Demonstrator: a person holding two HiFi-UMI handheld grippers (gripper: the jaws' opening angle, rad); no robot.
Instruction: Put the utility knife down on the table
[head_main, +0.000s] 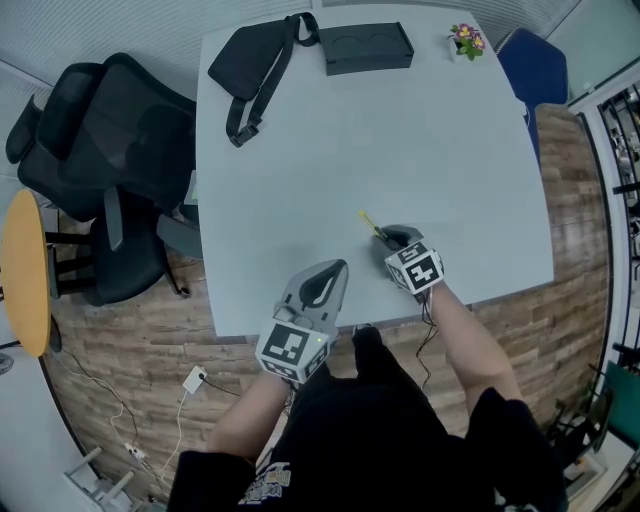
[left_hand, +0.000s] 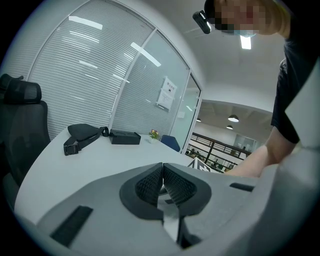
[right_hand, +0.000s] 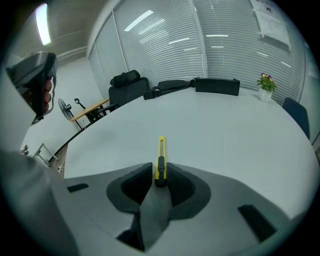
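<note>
While black office chairs (head_main: 110, 150) crowd the 9 o'clock side of the white table (head_main: 400, 130), a black bag (head_main: 255, 60) lies at its 11 o'clock corner, a black box (head_main: 367, 47) at 12, a small flower pot (head_main: 466, 41) at 1, and a blue chair (head_main: 535, 65) stands just past that

Left gripper (head_main: 338, 268) at the table's 7 o'clock edge, pointing toward 12, jaws closed tip to tip, nothing between them, same in the left gripper view (left_hand: 162, 166)

Right gripper (head_main: 385, 236) near 6 o'clock, tilted down, aimed at roughly 11

Utility knife (head_main: 368, 222), yellow with a black slider, sticks out ahead of the right gripper (right_hand: 160, 169) toward 12 in its own view; the knife's (right_hand: 161, 150) rear end sits between the pads, jaws slightly parted, pads flank it closely, not seen pressing, so grip looks released

Knife front end low at the table top, contact unclear
</note>
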